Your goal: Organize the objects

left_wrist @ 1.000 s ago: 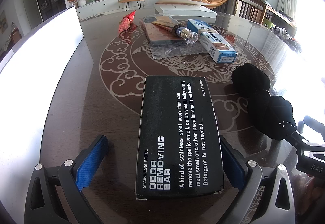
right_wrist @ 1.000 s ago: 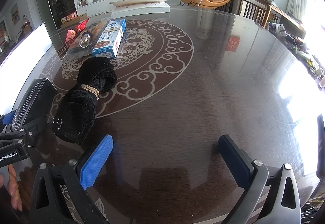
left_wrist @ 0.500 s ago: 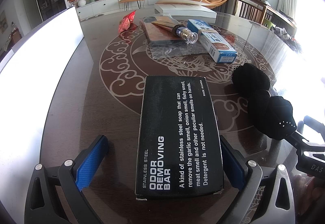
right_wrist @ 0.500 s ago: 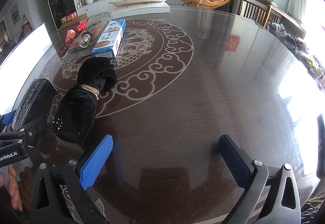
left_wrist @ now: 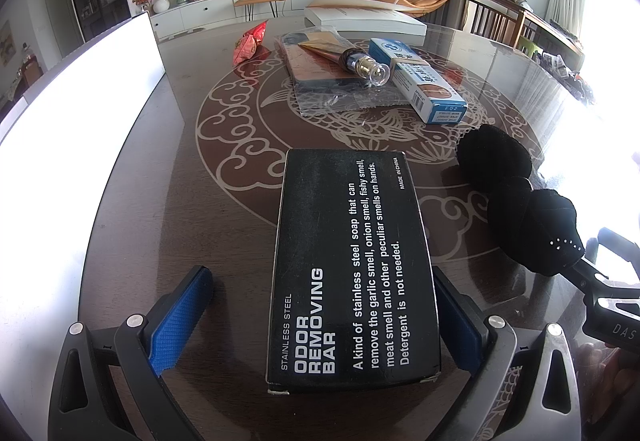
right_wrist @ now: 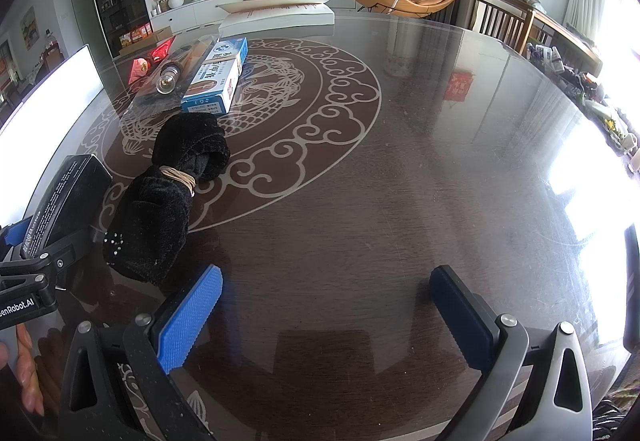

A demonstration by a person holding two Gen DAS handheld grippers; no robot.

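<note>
Left wrist view shows the left gripper (left_wrist: 320, 321) with its blue-padded fingers (left_wrist: 180, 317) spread apart; a flat black cardboard box printed "ODOR REMOVING BAR" (left_wrist: 352, 265) lies flat on the dark glossy round counter (left_wrist: 132, 201) between them. The right pad sits against the box's right edge, while the left pad stands clear of the box. To the right of the box lies a black fuzzy fabric bundle (left_wrist: 520, 197), tied at its middle with a tan elastic band (right_wrist: 180, 177). Farther back on the counter rest a blue and white rectangular carton (left_wrist: 416, 81), a clear plastic bag holding a bulb-tipped item (left_wrist: 340, 73) and a red foil packet (left_wrist: 250, 45). Right wrist view shows the right gripper (right_wrist: 324, 321) low over bare counter, its fingers (right_wrist: 188, 317) wide apart and holding nothing; the black bundle lies just beyond its left finger.
</note>
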